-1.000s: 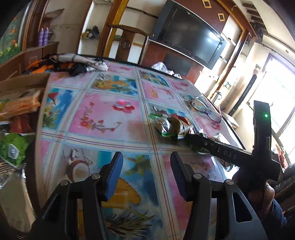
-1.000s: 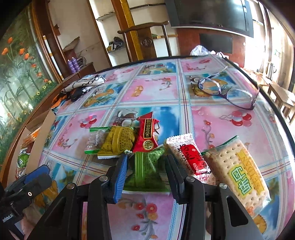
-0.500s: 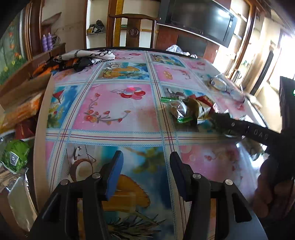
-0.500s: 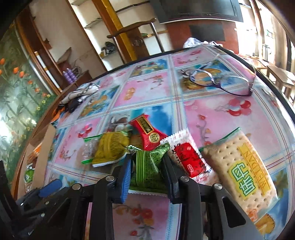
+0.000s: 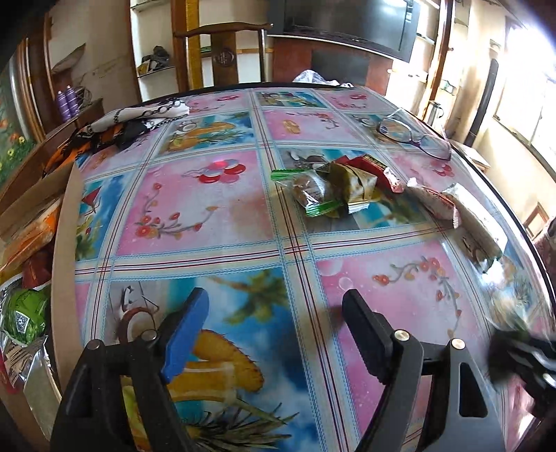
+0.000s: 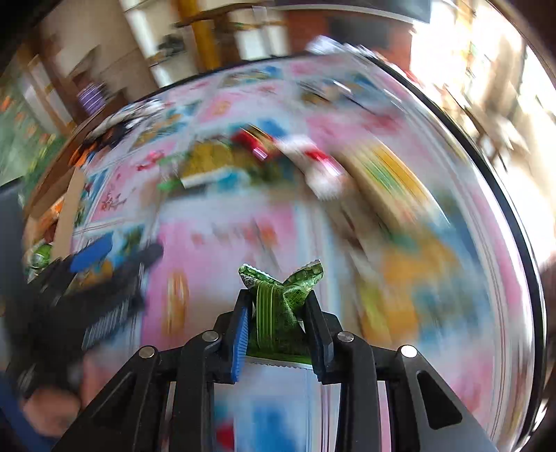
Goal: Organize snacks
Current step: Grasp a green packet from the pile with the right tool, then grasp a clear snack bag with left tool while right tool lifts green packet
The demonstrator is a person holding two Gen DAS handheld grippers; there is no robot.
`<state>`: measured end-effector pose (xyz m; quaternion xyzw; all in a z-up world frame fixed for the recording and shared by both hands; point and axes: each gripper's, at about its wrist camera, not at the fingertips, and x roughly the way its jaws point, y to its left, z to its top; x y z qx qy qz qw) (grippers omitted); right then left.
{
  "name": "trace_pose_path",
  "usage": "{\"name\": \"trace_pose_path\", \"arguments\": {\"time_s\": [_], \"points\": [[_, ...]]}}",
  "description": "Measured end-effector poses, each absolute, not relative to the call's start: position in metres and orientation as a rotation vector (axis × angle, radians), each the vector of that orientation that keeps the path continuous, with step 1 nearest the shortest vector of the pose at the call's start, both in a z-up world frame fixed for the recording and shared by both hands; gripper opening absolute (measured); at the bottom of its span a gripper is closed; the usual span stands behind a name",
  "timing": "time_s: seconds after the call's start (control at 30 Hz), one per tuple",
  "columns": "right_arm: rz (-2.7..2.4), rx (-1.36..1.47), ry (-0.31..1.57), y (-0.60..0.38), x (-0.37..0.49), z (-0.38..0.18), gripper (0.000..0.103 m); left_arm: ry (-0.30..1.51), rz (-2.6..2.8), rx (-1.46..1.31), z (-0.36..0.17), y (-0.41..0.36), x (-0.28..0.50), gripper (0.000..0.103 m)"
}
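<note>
Several snack packets (image 5: 347,184) beside eyeglasses (image 5: 413,137).

You are looking at a round table (image 5: 215,222) covered in a glossy patchwork cloth of pink flower panels and blue beach scenes. A pair of thin purple-framed eyeglasses (image 5: 413,134) lies folded open near its far right edge. At the far left edge sits a heap of black, white and orange patterned fabric (image 5: 128,121). Behind the table stands a dark wooden chair (image 5: 222,52), with a large black flat-screen television (image 5: 347,21) mounted above a red-brown cabinet to its right. Two purple bottles (image 5: 67,102) stand on a wooden sideboard at left. White wall shelves (image 5: 153,66) hold small clutter.
</note>
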<state>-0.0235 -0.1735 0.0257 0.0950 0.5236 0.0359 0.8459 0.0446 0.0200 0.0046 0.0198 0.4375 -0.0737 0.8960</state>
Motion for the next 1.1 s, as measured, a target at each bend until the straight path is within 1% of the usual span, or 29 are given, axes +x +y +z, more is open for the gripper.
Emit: {"name": "trace_pose_path", "arguments": {"time_s": [0.03, 0.1, 0.2, 0.27, 0.37, 0.47, 0.7, 0.83, 1.1], "points": [[0.04, 0.251, 1.117, -0.182, -0.041, 0.03, 0.031, 0.918, -0.162, 0.056, 0.005, 0.019, 0.044, 0.077], [-0.021, 0.28, 1.111, -0.192, -0.068, 0.043, 0.031, 0.987, -0.211, 0.038, 0.012, 0.021, 0.046, 0.074], [-0.079, 0.298, 1.066, -0.207, -0.096, 0.064, 0.031, 1.079, -0.248, -0.092, 0.027, 0.035, 0.054, 0.063], [-0.074, 0.335, 1.034, -0.215, -0.1, 0.076, 0.031, 1.11, -0.243, -0.135, 0.038, 0.042, 0.063, 0.046], [-0.045, 0.343, 0.991, -0.222, -0.096, 0.093, 0.031, 1.107, -0.225, -0.23, 0.065, 0.055, 0.087, 0.046], [-0.025, 0.316, 0.955, -0.221, -0.091, 0.108, 0.031, 1.156, -0.262, -0.282, 0.071, 0.048, 0.116, 0.046], [-0.03, 0.307, 0.932, -0.232, -0.09, 0.12, 0.031, 1.263, -0.17, -0.308, 0.042, 0.037, 0.156, 0.046], [-0.041, 0.302, 0.917, -0.242, -0.098, 0.127, 0.031, 1.282, -0.143, -0.326, 0.026, 0.036, 0.168, 0.044], [-0.087, 0.293, 0.908, -0.265, -0.112, 0.135, 0.031, 1.279, -0.154, -0.34, 0.019, 0.016, 0.173, 0.044]]}}
